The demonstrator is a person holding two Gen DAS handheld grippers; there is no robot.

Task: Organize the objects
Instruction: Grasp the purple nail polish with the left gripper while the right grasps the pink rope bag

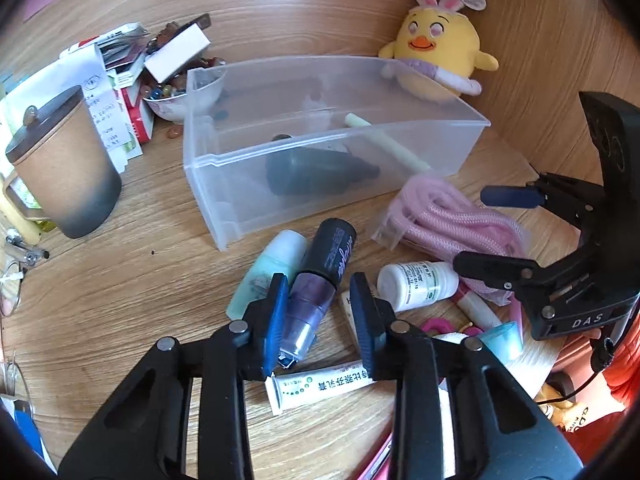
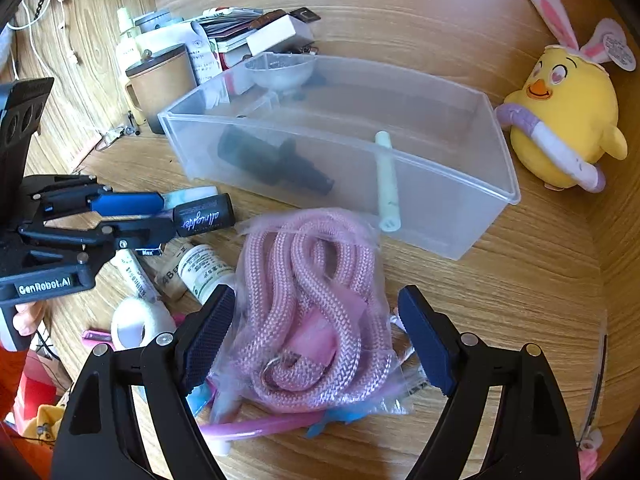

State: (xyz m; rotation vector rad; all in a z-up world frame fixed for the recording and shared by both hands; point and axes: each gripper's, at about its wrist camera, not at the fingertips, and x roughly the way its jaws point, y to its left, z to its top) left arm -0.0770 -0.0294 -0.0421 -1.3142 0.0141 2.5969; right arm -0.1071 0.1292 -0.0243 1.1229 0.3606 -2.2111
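A clear plastic bin (image 1: 248,216) (image 2: 460,240) stands on the wooden desk and holds a dark bottle (image 1: 320,172) (image 2: 272,160) and a pale green stick (image 1: 384,140) (image 2: 387,178). My left gripper (image 1: 320,312) (image 2: 160,216) is open, its jaws on either side of a purple bottle with a black cap (image 1: 320,276) (image 2: 204,216) lying on the desk. My right gripper (image 2: 316,340) (image 1: 484,232) is open around a bagged pink rope (image 2: 312,304) (image 1: 448,212).
A teal bottle (image 1: 268,272), a white pill bottle (image 1: 416,284) (image 2: 204,272) and a white tube (image 1: 320,386) lie around the grippers. A brown lidded cup (image 1: 64,164) (image 2: 164,76) stands at left by boxes and papers. A yellow plush chick (image 1: 440,52) (image 2: 564,120) sits right of the bin.
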